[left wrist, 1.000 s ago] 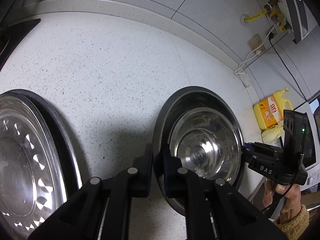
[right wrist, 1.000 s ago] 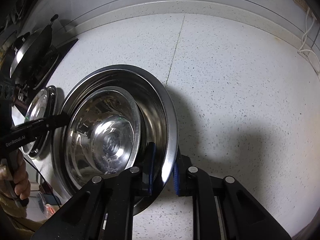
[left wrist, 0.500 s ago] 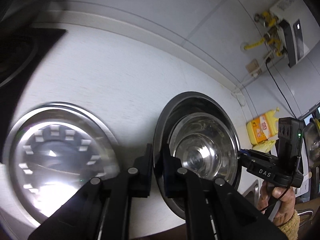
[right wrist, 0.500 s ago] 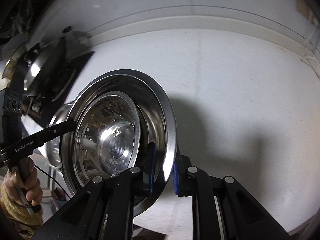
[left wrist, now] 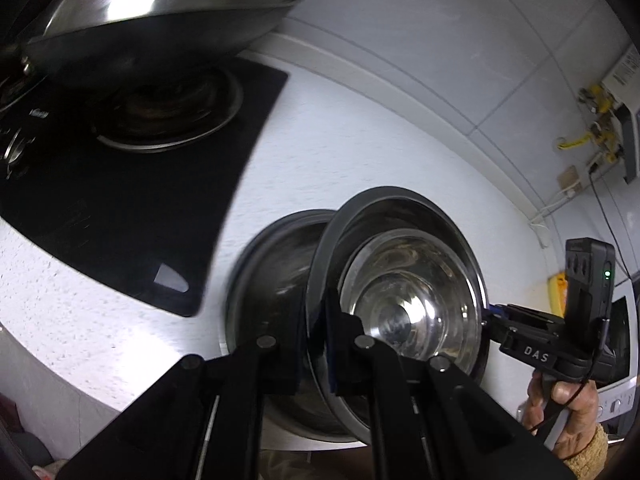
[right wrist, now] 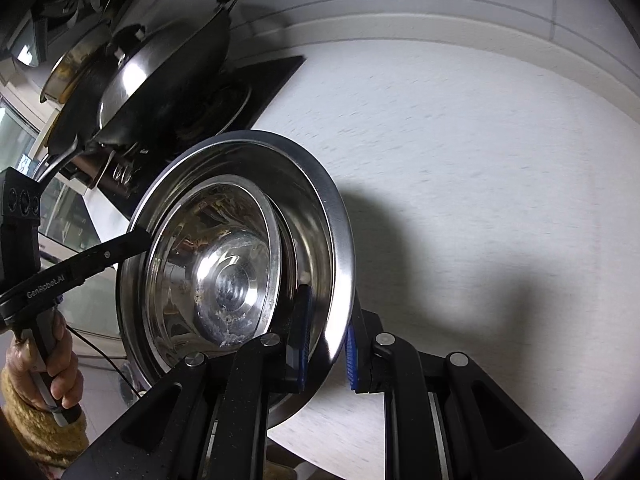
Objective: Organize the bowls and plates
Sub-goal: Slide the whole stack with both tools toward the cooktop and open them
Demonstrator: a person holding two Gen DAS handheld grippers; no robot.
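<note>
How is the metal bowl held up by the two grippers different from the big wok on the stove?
The bowl hangs tilted in the air, rim pinched on both sides; the wok rests on the burner. The bowl is bright and mirror-like with a flat rim; the wok is darker, rounder and has a handle. Both are metal.

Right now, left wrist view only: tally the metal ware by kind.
Steel bowls, nested and held up: 2, the outer bowl and the inner bowl
Steel dish on the counter: 1
Wok on the stove: 1
Total: 4
</note>
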